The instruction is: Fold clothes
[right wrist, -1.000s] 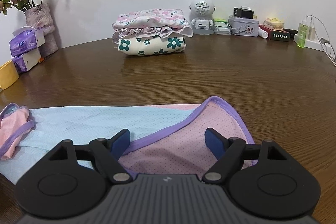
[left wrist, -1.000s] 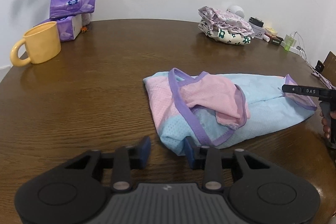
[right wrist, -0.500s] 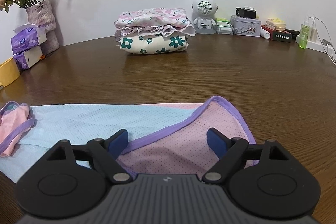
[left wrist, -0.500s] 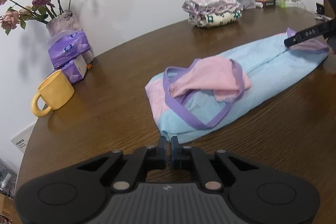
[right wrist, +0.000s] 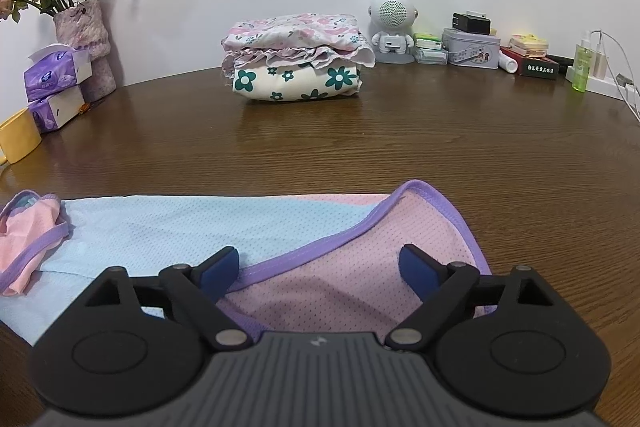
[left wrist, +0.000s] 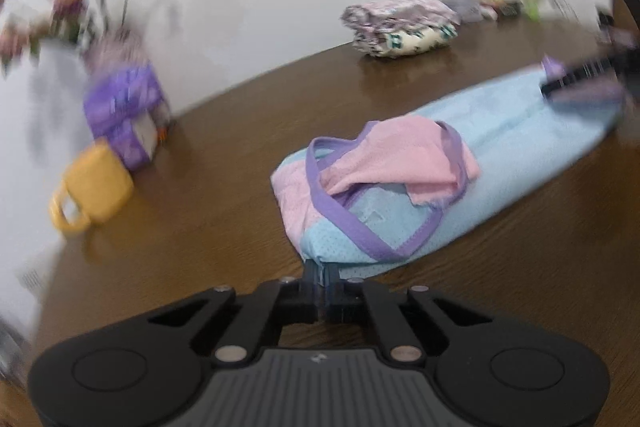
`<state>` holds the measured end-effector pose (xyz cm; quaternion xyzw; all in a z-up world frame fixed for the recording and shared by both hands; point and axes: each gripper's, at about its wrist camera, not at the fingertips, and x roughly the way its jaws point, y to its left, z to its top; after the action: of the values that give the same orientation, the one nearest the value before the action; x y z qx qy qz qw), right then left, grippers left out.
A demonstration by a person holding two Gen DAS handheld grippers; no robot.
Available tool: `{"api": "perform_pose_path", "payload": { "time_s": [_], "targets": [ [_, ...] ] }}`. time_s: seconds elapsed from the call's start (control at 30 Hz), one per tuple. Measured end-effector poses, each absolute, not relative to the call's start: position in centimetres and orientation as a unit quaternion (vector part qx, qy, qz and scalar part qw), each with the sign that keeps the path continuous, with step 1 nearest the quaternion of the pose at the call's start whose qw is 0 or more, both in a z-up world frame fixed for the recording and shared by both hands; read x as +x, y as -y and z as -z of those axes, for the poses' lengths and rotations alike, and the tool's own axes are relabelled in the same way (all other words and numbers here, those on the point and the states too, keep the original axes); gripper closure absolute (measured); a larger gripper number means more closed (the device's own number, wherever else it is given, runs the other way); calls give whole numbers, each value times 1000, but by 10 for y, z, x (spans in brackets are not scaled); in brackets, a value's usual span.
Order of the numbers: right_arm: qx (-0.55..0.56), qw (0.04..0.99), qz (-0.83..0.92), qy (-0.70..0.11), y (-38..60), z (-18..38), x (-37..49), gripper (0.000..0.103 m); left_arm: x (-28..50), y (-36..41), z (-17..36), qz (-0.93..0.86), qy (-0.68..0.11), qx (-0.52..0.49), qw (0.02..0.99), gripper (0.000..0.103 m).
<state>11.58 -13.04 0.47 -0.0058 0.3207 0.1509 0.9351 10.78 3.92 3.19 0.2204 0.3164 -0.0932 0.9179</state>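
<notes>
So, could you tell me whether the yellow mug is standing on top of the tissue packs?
No, the yellow mug stands on the table beside the tissue packs.

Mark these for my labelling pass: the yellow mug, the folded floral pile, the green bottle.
yellow mug (right wrist: pixel 18 135), right wrist view, its side wall.
folded floral pile (right wrist: pixel 296 79), right wrist view, cream bottom garment.
green bottle (right wrist: pixel 582 69), right wrist view, its body.

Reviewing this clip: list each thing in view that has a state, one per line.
left gripper: shut on the near corner of the garment
right gripper: open above the garment's pink end
garment: lying long, partly folded
folded clothes: stacked at the back
yellow mug: upright
</notes>
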Motion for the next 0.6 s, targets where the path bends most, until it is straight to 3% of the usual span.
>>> {"api": "perform_pose_path", "payload": {
  "time_s": [0.17, 0.4, 0.5, 0.6],
  "targets": [
    [-6, 935, -151, -321, 130, -5, 116, 13, 100, -27, -24, 87, -303, 287, 905, 101],
    [-6, 935, -151, -321, 129, -5, 116, 12, 108, -39, -31, 78, -310, 232, 919, 86],
    [-6, 935, -152, -321, 129, -5, 115, 12, 111, -43, -30, 80, -314, 218, 920, 87],
    [-6, 935, -152, -320, 129, -5, 115, 12, 110, -41, -28, 87, -313, 222, 919, 100]
  ]
}}
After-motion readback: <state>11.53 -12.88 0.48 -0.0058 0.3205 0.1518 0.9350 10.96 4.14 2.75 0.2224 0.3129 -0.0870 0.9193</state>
